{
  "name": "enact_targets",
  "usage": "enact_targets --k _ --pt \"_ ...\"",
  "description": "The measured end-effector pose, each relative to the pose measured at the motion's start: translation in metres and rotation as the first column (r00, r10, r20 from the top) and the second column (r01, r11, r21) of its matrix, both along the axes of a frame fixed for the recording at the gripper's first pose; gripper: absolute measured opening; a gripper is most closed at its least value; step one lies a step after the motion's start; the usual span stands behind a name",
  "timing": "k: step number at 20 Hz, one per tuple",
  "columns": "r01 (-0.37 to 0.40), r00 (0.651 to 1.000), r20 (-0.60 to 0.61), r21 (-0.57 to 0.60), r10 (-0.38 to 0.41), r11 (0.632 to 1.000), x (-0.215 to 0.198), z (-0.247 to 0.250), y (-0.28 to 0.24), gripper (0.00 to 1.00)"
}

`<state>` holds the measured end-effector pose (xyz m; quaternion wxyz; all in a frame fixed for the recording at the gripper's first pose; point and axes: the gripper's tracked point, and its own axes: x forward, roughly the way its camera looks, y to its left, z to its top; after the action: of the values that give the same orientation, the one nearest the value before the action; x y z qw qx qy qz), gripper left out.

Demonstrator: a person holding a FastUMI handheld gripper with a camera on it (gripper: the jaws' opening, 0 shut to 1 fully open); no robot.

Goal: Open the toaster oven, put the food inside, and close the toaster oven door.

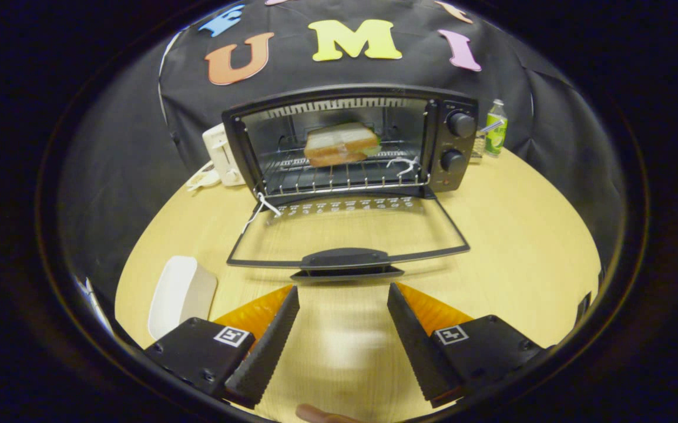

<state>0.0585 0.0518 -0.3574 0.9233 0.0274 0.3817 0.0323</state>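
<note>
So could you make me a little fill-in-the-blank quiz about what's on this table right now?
1. The toaster oven door is folded down, so it is ____.
2. The sandwich rests on the ____ inside the oven.
3. The gripper fingers hold nothing and stand ____, just short of the door handle.
4. The white dish on the table has ____ on it.

Missing words: open; rack; open; nothing
</note>
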Motion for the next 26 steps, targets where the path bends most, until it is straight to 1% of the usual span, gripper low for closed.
enact_targets --k 1,3,7,8,16,20,23,26 --pt "-0.012 1.000 -0.004 0.003 0.012 1.000 0.001 -0.003 0.003 0.98" --pt "-0.008 1.000 0.000 -0.008 0.008 1.000 0.005 -0.009 0.003 0.98" --pt "0.020 0.998 0.052 -0.064 -0.017 0.998 0.020 -0.007 -0.008 0.98" --pt "0.008 0.997 0.073 -0.068 -0.003 0.998 0.024 -0.004 -0.007 0.98" --pt "0.034 0.997 0.073 -0.103 -0.026 0.994 0.027 -0.006 -0.008 0.97" --pt "0.032 0.997 0.078 -0.110 -0.024 0.993 0.030 -0.004 -0.010 0.97" --pt "0.033 0.993 0.117 -0.125 -0.018 0.992 0.024 0.008 -0.006 0.97" --pt "0.039 0.982 0.186 -0.123 -0.015 0.992 0.023 0.028 -0.004 0.97"
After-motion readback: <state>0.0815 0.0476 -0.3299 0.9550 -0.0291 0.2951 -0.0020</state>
